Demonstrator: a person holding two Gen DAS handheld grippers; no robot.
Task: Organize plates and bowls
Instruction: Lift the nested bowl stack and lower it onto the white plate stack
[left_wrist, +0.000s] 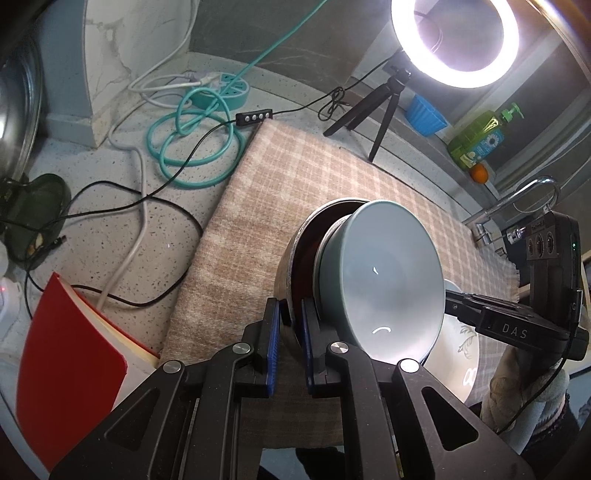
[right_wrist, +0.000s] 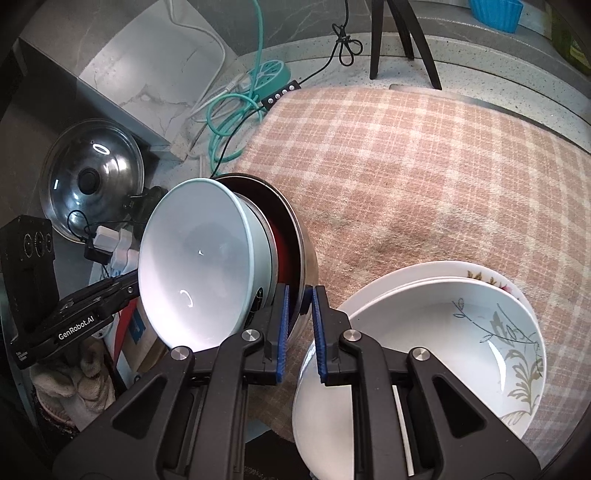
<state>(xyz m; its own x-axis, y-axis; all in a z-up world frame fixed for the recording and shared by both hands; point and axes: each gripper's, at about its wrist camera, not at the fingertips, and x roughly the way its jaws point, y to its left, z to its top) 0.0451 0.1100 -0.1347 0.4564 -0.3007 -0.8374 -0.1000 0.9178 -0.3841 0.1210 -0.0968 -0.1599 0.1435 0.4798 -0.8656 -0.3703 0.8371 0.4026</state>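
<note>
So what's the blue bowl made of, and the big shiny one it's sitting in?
The blue bowl looks like glazed ceramic: smooth, glossy, with bright glints of the lamp on its inside. The shiny bowl around it seems to be steel: its outside is silvery and mirror-like, its inside dark reddish. The flower-patterned bowl beside them looks like white glazed china, though it could be plastic.

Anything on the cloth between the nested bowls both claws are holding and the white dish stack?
Nothing visible. Only bare plaid cloth lies between the steel bowl and the white stack. The right claw, clamped on the steel rim, sits on the stack side.
</note>
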